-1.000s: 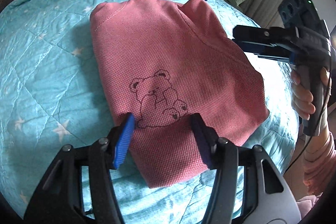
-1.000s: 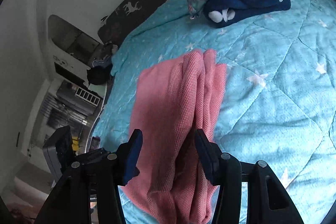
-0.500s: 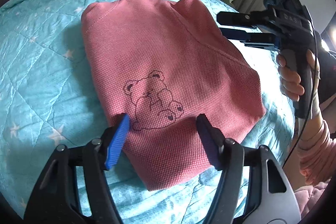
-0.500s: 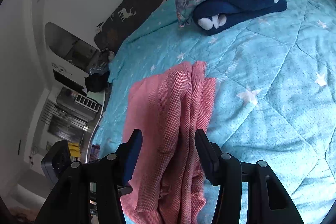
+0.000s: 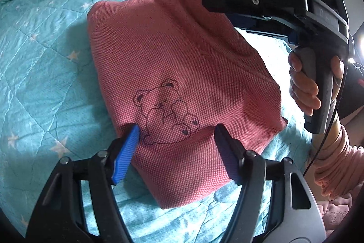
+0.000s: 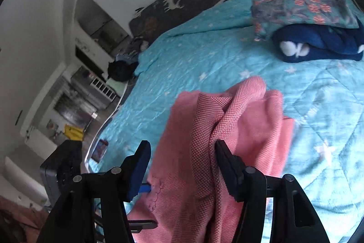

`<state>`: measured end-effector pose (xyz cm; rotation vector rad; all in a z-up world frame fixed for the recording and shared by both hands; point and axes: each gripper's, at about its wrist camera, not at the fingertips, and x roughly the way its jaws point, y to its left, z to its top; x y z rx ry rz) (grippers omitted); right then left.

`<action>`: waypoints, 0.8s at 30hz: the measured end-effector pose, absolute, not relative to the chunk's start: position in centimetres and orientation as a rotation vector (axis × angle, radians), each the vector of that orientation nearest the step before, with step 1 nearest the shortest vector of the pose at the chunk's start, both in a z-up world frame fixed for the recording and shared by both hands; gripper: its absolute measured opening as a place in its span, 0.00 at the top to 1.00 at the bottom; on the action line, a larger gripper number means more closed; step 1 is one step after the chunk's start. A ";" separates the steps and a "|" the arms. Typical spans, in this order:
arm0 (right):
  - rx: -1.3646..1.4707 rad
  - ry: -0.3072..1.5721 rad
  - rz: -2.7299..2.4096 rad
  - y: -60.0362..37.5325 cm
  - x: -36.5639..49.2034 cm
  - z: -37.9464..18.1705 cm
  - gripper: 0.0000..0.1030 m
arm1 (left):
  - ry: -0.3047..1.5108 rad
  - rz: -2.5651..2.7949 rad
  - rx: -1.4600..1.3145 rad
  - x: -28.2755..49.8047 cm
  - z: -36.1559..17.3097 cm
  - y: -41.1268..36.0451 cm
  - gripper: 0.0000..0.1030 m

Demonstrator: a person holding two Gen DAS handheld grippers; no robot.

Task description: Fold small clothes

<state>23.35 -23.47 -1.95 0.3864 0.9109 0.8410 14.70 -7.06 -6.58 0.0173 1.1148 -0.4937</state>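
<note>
**Holding position over the folded pink garment**

Viewing through the left wrist camera, I see my left gripper (image 5: pixel 176 138) with its jaws spread wide, gripping nothing. Its blue pads (image 5: pixel 125 153) sit at the near part of the pink sweater (image 5: pixel 182 65), one on each side of the bear outline (image 5: pixel 167 113) stitched on the fabric. I cannot tell whether the pads touch the cloth.

My right gripper (image 6: pixel 182 163) is also spread. In the right wrist view, a raised, bunched ridge of the pink sweater (image 6: pixel 218 133) lies between its jaws, against the right-hand finger (image 6: pixel 227 163); the left-hand finger stands apart from the fabric. In the left wrist view this gripper reaches over the far right edge of the sweater, held by a hand (image 5: pixel 304 85) in a pink sleeve.

The sweater lies folded on a turquoise quilt (image 5: pixel 41 56) with white stars, covering the bed.

Beyond it, near the head of the bed, a floral garment (image 6: pixel 300 3) rests on top of a navy garment (image 6: pixel 318 44), both folded.
</note>
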 end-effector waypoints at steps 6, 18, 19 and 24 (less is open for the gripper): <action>0.526 0.937 0.719 -27.0 25.5 -3.4 0.41 | 1.104 -0.501 0.025 14.6 -6.6 -7.1 0.31; 0.799 1.175 0.757 -27.0 33.6 -8.0 0.38 | 1.100 -0.501 0.017 14.4 -6.5 -7.1 0.30; 0.828 1.185 0.749 -27.0 34.4 -8.2 0.40 | 1.099 -0.499 0.016 14.4 -6.5 -7.1 0.30; 0.747 0.987 0.691 -27.6 34.2 -3.5 0.96 | 1.095 -0.497 0.004 14.4 -6.4 -7.1 0.30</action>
